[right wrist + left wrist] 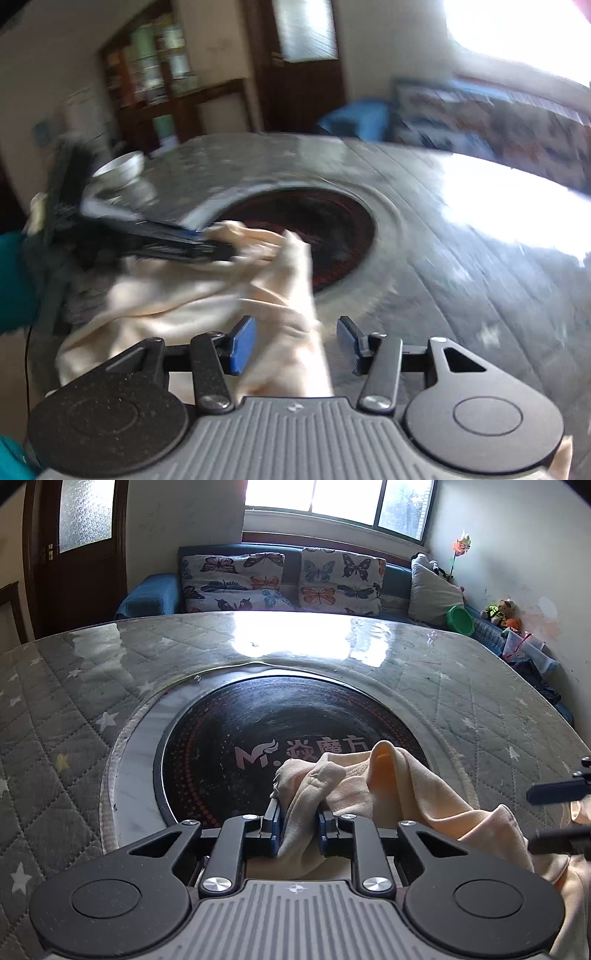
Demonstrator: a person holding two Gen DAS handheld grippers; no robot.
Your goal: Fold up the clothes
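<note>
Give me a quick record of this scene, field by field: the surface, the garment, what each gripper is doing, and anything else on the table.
surface: quilted star-pattern table cover under clear film, round dark cooktop in the middle
garment: cream cloth, bunched, partly over the cooktop
left gripper: shut on a fold of the cloth
right gripper: open, cloth between the pads but not pinched
other: white bowl at the table's far edge

One cream garment (399, 797), two handheld grippers, left (297, 825) and right (297, 345), two butterfly-print cushions (232, 581), one grey pillow (434, 590), one green bowl (461, 620), one white bowl (120, 168) and one round black hotplate (229, 731) set in one quilt-covered table (66, 701).
</note>
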